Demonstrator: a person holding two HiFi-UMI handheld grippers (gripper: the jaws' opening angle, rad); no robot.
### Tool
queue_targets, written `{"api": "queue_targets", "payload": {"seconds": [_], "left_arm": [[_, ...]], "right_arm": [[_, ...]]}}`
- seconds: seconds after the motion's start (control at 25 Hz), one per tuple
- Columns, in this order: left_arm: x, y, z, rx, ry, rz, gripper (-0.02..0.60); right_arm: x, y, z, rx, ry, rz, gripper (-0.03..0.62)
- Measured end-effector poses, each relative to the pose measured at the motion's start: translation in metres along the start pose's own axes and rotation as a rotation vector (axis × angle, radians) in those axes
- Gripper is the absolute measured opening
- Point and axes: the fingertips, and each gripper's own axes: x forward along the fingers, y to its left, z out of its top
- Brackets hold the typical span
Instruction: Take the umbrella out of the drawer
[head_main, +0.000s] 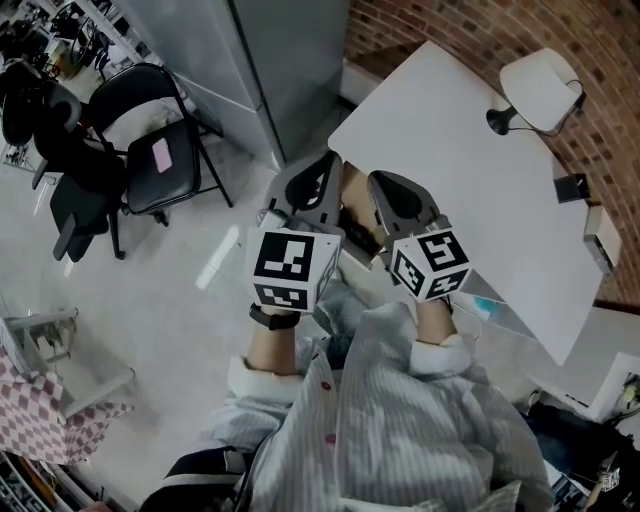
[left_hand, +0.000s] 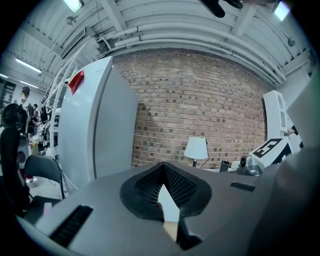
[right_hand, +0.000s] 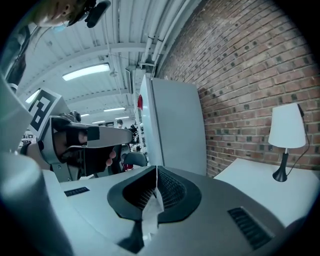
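No umbrella and no drawer show in any view. In the head view both grippers are held side by side in front of the person, at the near corner of a white table (head_main: 450, 150). My left gripper (head_main: 328, 160) has its jaws together with nothing between them; in its own view they meet at the tip (left_hand: 162, 170). My right gripper (head_main: 378, 182) is shut too and holds nothing, its pads touching (right_hand: 156, 172). Both point roughly level towards a brick wall (left_hand: 200, 95). Each gripper shows in the other's view: the left gripper (right_hand: 85, 137) and the right one's marker cube (left_hand: 272, 147).
A white table lamp (head_main: 540, 90) stands at the table's far side, with small dark items (head_main: 572, 187) near it. A tall grey cabinet (head_main: 260, 60) stands left of the table. Black folding chairs (head_main: 155, 150) are on the pale floor at the left.
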Motion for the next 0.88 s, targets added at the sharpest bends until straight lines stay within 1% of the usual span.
{"api": "queue_targets", "payload": {"seconds": [0.24, 0.44, 0.6, 0.72, 0.88], "left_arm": [[0.025, 0.013, -0.016, -0.018, 0.041, -0.008, 0.009], [0.041, 0.029, -0.026, -0.027, 0.079, -0.037, 0.008], [0.051, 0.034, -0.036, -0.022, 0.114, -0.070, 0.009], [0.054, 0.039, -0.049, -0.030, 0.137, -0.079, 0.009], [0.056, 0.046, -0.071, -0.044, 0.168, -0.071, 0.009]], "right_arm": [[0.022, -0.015, -0.010, 0.026, 0.030, -0.008, 0.037], [0.040, -0.023, -0.017, 0.049, 0.057, -0.039, 0.037], [0.048, -0.029, -0.025, 0.063, 0.079, -0.063, 0.037], [0.054, -0.030, -0.035, 0.063, 0.098, -0.073, 0.037], [0.064, -0.027, -0.051, 0.043, 0.136, -0.073, 0.037]]}}
